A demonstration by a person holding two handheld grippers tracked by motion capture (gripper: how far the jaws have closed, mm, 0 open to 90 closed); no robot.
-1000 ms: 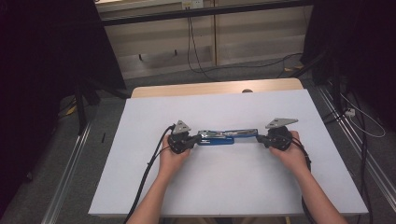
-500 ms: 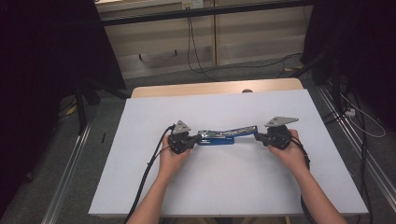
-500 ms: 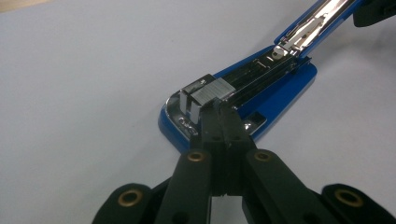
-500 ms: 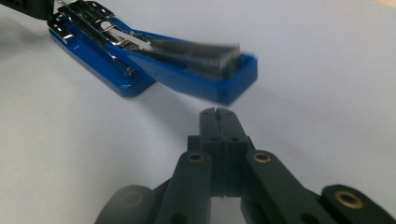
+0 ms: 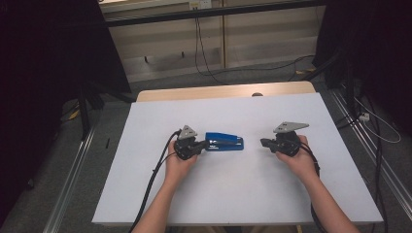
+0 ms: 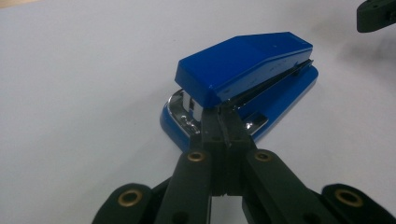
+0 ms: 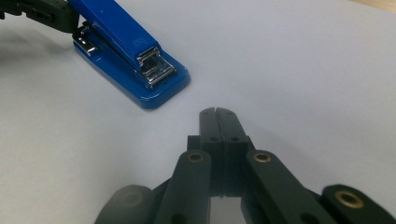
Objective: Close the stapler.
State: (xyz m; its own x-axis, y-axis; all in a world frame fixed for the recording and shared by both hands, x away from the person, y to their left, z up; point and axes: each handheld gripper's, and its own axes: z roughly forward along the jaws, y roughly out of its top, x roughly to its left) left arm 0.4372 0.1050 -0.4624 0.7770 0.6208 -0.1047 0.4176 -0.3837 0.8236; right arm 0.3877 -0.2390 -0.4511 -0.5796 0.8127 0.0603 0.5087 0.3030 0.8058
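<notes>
White table [image 5: 145, 194]; closed left tongs [image 6: 223, 122] hide blue stapler's [image 6: 243, 70] rear.

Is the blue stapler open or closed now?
Closed: the stapler's blue top lies down along its base, flat on the table.

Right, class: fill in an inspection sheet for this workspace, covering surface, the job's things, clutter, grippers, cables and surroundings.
Surface: white table top, wood edge at the far side.
Job's things: blue stapler, flat and closed, near the middle.
Clutter: nothing seen.
Grippers: left gripper shut, tips at the stapler's hinge end; right gripper shut, apart from the stapler's front end.
Cables: black cable trails from the left gripper toward the near edge; more lie on the floor beyond.
Surroundings: dark curtains both sides, pale panels behind, grey floor.
</notes>
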